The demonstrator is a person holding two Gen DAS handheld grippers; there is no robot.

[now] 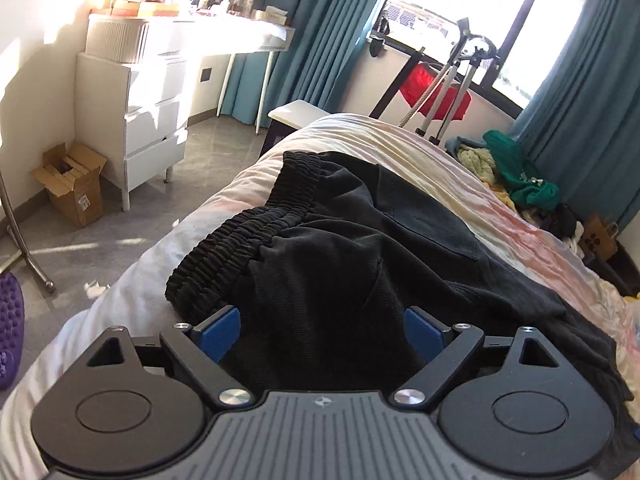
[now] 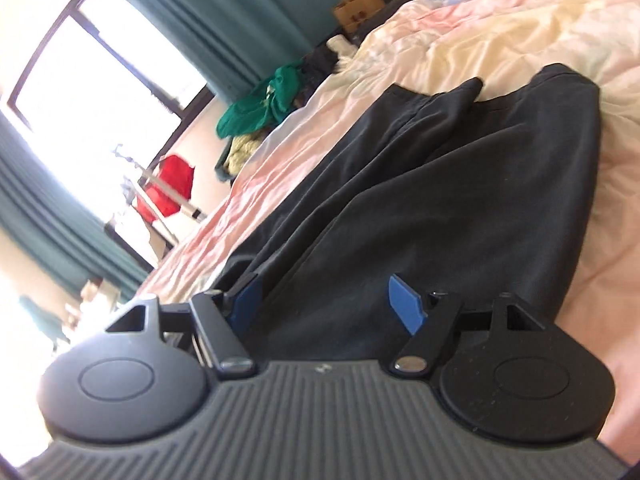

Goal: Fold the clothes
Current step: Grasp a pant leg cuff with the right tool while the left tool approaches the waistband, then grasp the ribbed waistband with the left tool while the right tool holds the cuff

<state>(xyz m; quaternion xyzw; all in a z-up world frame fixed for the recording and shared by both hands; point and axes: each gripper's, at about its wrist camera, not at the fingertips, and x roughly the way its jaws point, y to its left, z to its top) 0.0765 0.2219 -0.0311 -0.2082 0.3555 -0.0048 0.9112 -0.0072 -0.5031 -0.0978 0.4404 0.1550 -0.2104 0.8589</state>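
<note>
Black trousers [image 1: 360, 240] lie crumpled on the pale bedcover [image 1: 400, 140], their elastic waistband [image 1: 248, 224] bunched toward the left edge of the bed. My left gripper [image 1: 322, 332] hovers low over the seat of the trousers, jaws wide apart; black cloth lies between the blue pads [image 1: 220, 332], but neither pad presses on it. In the right wrist view the trouser legs [image 2: 460, 180] stretch away across the bedcover [image 2: 480, 32]. My right gripper [image 2: 326, 304] stands open just above the cloth, its pads [image 2: 404, 308] on either side of a fold without clamping it.
A white drawer unit [image 1: 148, 112] and an open cardboard box [image 1: 72, 188] stand on the floor left of the bed. A heap of green and yellow clothes [image 1: 516, 172] lies beyond the bed's right side, near a red garment [image 1: 436, 92] on a stand. A paper bag [image 2: 356, 8] sits by the curtain.
</note>
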